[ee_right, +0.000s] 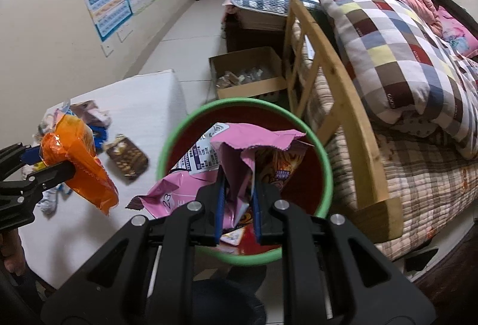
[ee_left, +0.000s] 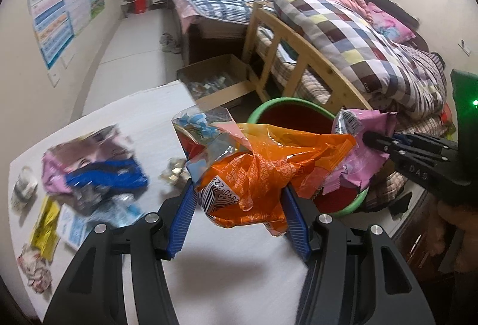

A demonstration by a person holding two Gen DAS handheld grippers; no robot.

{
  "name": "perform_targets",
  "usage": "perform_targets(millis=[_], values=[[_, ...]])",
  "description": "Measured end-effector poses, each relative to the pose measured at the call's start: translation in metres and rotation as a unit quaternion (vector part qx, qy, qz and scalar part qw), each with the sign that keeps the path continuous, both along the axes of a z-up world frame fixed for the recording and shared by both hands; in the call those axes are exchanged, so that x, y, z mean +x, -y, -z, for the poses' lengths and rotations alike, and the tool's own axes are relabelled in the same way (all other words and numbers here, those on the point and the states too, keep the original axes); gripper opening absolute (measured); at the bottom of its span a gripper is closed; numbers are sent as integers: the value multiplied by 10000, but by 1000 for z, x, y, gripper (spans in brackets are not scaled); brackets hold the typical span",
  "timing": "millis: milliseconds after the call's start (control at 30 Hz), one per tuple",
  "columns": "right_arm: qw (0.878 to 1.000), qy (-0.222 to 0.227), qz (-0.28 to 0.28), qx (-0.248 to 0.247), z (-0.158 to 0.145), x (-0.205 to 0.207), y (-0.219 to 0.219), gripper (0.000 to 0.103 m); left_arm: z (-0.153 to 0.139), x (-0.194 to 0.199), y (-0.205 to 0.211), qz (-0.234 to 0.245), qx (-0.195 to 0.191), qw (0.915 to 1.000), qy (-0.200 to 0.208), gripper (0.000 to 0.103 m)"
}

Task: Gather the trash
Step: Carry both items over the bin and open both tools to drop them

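Crinkled orange wrapper (ee_left: 254,175) clamped in left gripper (ee_left: 239,190).

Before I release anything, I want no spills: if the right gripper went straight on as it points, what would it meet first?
Probably the bin, landing on a wrapper already inside; the right gripper holds a pink wrapper over its opening. Depth is unclear.

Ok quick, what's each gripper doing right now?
Left gripper: shut on the orange wrapper.
Right gripper: shut on the pink wrapper, over the bin.
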State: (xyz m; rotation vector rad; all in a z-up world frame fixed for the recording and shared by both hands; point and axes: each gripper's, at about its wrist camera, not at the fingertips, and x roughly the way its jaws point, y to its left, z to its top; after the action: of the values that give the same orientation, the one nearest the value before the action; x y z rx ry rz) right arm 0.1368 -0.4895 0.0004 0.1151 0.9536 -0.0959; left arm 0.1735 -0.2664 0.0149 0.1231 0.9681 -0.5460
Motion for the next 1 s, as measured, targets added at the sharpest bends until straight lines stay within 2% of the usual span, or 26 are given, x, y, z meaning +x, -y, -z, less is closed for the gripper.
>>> perform_targets(millis=[233,467,767,1000], values=[[9998,-104,46,-155,13,4,17,15,-1,17,37,129,-60,9999,49,54],[9993,-297,-66,-220,32,8,24,15,10,31,71,240,149,9996,92,54],[9988,-459,-150,-53,52,13,26,15,37,41,94,379,364,9985,-134,55],[9984,-547,-175,20,59,15,31,16,44,45,104,397,372,9983,-208,55]])
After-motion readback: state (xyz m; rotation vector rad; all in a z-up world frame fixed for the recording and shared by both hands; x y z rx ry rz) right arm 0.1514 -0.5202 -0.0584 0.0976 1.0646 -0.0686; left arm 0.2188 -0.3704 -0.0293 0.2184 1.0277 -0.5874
